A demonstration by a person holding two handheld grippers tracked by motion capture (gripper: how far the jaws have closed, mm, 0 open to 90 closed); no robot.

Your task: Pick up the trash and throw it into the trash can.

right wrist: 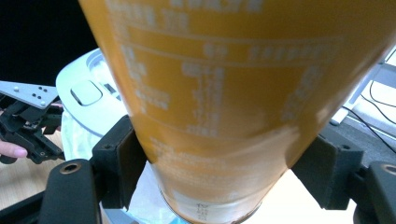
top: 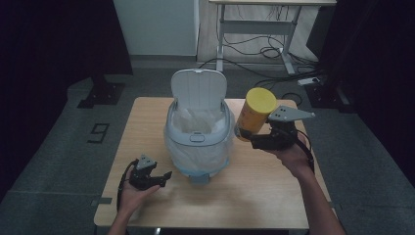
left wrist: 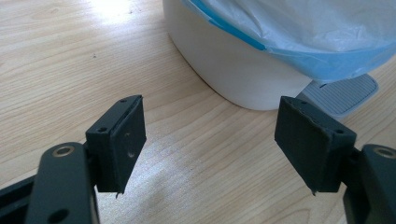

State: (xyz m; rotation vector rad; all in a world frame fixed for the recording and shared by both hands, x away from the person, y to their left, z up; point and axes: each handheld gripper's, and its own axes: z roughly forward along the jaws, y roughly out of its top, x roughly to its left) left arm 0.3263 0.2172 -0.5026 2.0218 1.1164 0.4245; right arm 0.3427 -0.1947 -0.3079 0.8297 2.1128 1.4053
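1. Right of the open bin point(top: 198, 139), the right hand-held gripper point(top: 252, 139) clamps a yellow canister point(top: 254, 115) low on its body, lifted off the bench point(top: 147, 122).
2. Judged step: carry it over the lined opening; keep it centred and clear of the raised lid point(top: 199, 88) before release.
3. Right forearm reaches forward, canister tilted.
4. Left hand-held gripper point(left wrist: 210, 144) rests near-left, jaws wide, empty.

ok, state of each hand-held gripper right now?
Left hand-held gripper: open, nothing between the jaws.
Right hand-held gripper: shut on the yellow can.
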